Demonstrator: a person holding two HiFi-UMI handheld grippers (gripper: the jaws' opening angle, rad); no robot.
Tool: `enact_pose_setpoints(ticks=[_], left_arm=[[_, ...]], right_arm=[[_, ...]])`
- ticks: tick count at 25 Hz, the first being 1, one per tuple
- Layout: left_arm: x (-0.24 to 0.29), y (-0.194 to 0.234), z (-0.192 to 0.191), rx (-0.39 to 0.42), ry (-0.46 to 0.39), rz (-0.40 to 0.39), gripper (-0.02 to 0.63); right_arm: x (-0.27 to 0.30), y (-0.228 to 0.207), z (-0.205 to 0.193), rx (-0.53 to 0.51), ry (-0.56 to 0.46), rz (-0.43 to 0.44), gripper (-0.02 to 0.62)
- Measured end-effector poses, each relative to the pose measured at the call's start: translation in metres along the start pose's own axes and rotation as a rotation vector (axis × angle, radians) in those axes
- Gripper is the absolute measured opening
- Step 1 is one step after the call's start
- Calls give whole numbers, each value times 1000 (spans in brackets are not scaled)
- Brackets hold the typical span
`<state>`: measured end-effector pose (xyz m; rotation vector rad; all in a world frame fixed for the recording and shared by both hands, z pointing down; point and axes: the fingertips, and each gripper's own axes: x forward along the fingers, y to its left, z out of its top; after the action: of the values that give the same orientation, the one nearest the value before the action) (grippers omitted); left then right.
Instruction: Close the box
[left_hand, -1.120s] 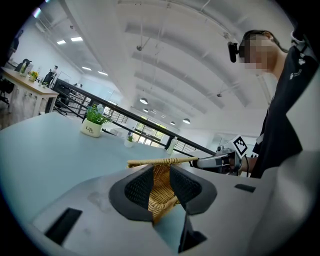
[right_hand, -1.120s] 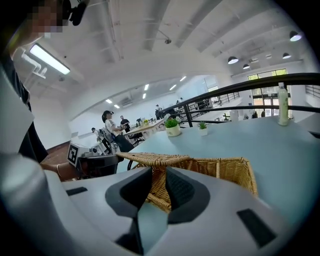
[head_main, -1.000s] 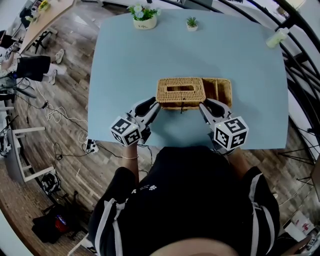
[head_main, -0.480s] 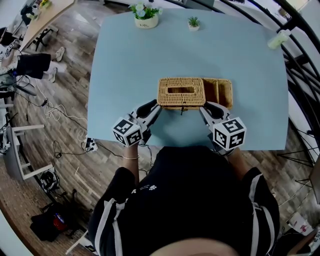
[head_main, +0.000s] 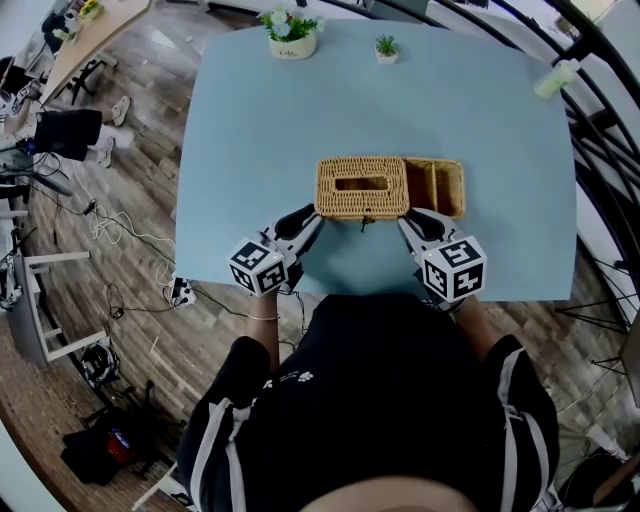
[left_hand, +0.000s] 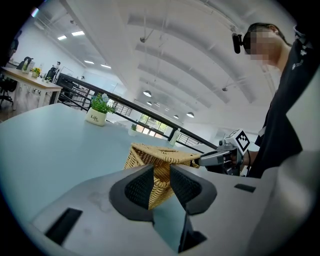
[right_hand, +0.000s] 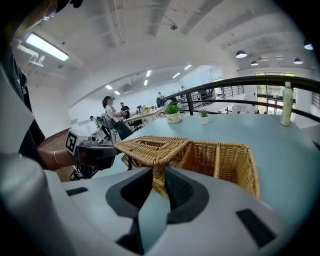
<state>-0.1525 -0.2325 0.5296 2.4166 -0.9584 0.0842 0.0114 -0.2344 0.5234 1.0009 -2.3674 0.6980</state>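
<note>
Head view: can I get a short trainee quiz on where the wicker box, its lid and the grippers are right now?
1. Multiple choice: which part of the wicker box does the lid leave uncovered in the head view?
A. its left end
B. its right end
C. none, it is fully covered
2. True or false: the left gripper and the right gripper both sit at the box's near side, toward the person.
3. Short answer: what stands at the far right corner of the table?

Key
1. B
2. True
3. A bottle
</note>
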Motion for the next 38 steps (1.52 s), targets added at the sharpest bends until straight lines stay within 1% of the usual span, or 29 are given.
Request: enact_pose_setpoints(ticks=[10,19,25,28,31,36,38], left_arm=[[1,4,-12,21,48,24,83],[-2,6,-21,9,63,49,83],[-12,9,-25,13,73,69,83],[-16,11,-15,20,42,98,83],[-15,9,2,54,5,116,83],[-13,-2,30,107,-48,113,80],[-12,-9,40,121,-70,106,71]], right_arm=[[2,2,-11,3,30,-3,75],[-1,3,-17,14,42,0,75],[-2,0,-16,28,28,-20,75],[-5,-4,-7,38,-10,-37,73],[-9,-7,10,52,-79,-57,58],[-17,-6,35,24,-173,-98,7],[-22,-6,43,13,-207,-110,1]])
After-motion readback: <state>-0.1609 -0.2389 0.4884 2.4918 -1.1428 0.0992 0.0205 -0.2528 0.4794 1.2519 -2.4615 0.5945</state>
